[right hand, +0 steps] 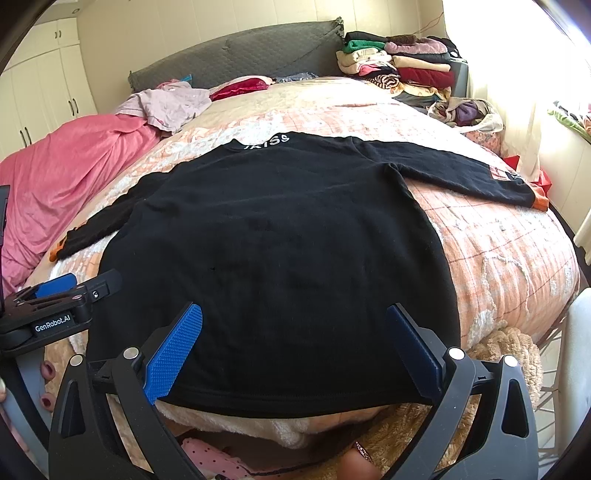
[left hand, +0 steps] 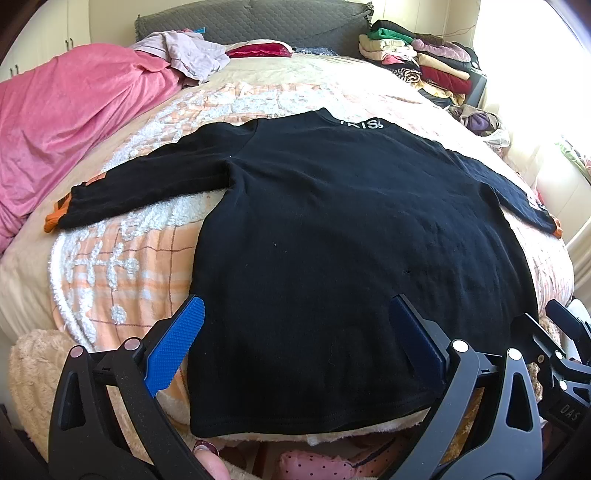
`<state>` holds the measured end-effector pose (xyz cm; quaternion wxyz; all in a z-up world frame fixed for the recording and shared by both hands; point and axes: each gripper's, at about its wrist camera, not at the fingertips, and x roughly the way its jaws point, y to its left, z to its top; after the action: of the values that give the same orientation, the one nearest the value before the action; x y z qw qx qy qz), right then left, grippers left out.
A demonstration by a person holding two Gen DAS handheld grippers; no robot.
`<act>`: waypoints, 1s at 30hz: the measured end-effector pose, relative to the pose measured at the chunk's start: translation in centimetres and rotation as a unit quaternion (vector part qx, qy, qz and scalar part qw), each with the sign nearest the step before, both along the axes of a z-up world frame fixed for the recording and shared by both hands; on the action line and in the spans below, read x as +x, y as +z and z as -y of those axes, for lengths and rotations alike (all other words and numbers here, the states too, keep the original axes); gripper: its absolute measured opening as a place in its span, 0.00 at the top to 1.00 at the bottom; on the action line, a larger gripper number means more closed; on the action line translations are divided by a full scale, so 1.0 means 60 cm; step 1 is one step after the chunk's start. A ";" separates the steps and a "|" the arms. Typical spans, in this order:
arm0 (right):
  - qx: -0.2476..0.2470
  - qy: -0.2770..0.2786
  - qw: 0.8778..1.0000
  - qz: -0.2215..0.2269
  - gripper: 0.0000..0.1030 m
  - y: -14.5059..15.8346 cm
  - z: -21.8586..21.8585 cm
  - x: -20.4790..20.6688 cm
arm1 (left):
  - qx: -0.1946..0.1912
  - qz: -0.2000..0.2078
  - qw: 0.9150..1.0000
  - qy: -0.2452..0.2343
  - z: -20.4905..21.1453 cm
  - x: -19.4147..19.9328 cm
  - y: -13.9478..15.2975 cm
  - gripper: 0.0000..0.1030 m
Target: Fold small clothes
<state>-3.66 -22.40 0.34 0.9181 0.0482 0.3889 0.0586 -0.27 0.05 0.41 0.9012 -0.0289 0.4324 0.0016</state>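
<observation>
One black long-sleeved top [left hand: 332,240] lies flat on the bed [left hand: 122,258], hem at the near edge, collar toward the headboard [left hand: 258,22]. It has two sleeves spread out sideways, each ending in an orange cuff [left hand: 51,221], and white lettering at the neck. Two grippers hover over the hem: the left gripper [left hand: 295,339] and the right gripper [right hand: 295,339], both spread wide and grasping nothing.
</observation>
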 end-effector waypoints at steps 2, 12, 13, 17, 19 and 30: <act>0.001 0.000 1.000 0.000 0.04 0.001 0.000 0.001 | -0.001 0.000 1.000 -0.001 0.000 0.000 0.000 0.09; 0.004 -0.002 1.000 0.000 0.04 0.003 0.004 0.004 | -0.005 0.000 1.000 -0.002 0.000 0.006 -0.003 0.09; 0.006 -0.002 1.000 0.000 0.04 0.003 0.005 0.005 | -0.006 0.000 1.000 -0.002 0.000 0.007 -0.003 0.09; 0.005 -0.004 1.000 -0.004 0.04 0.005 0.011 0.020 | -0.011 -0.003 1.000 -0.003 0.000 0.016 -0.003 0.09; 0.005 -0.008 1.000 -0.005 0.04 0.008 0.016 0.031 | -0.012 -0.006 1.000 -0.003 0.000 0.028 -0.003 0.09; 0.008 -0.026 1.000 -0.001 0.04 0.029 0.038 0.115 | -0.024 -0.002 1.000 -0.010 0.015 0.108 0.015 0.09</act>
<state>3.22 -24.68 2.09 0.9184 0.0660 0.3883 0.0378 6.22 -0.85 1.30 0.8993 -0.0461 0.4344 -0.0182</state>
